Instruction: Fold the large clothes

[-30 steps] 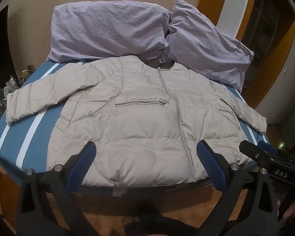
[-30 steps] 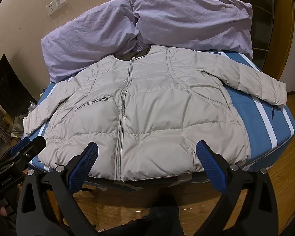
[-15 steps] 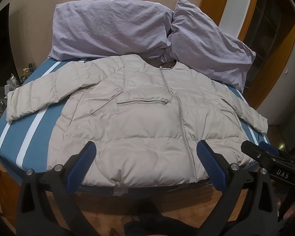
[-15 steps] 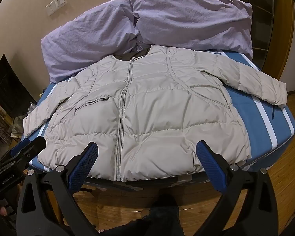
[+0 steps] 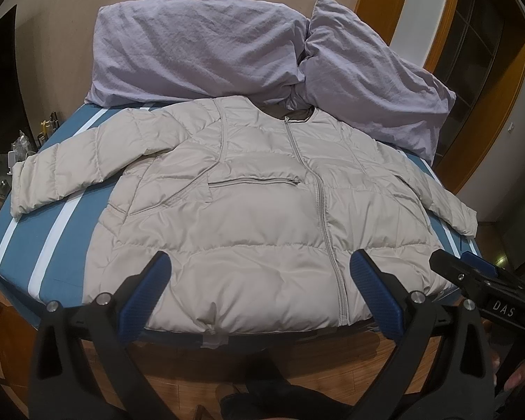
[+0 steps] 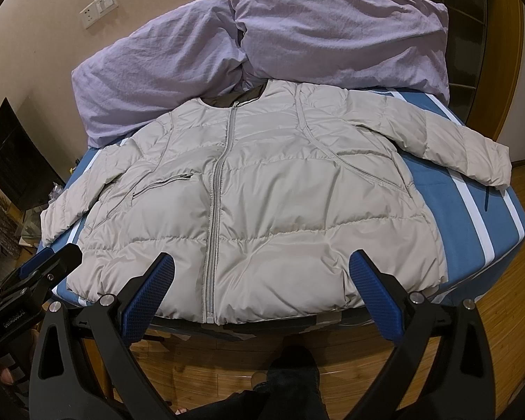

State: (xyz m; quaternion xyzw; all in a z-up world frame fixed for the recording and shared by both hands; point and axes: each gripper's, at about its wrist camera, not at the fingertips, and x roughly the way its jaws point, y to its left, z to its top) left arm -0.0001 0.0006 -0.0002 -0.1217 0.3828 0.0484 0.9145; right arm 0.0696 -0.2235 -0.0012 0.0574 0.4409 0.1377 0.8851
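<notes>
Puffer jacket: flat on bed, zipped, collar far, hem nearest. Left gripper, right gripper: wide apart, empty, short of hem, equally near.

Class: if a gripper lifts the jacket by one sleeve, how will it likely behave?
The jacket will probably flop and drape, since its quilted panels look soft and puffy. Its sheen suggests a slippery shell that may slide between the fingers. It likely weighs little for its bulk.

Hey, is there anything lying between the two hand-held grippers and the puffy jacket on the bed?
Nothing visible. The jacket lies flat and uncovered, its hem just beyond the open left hand-held gripper and open right hand-held gripper.
</notes>
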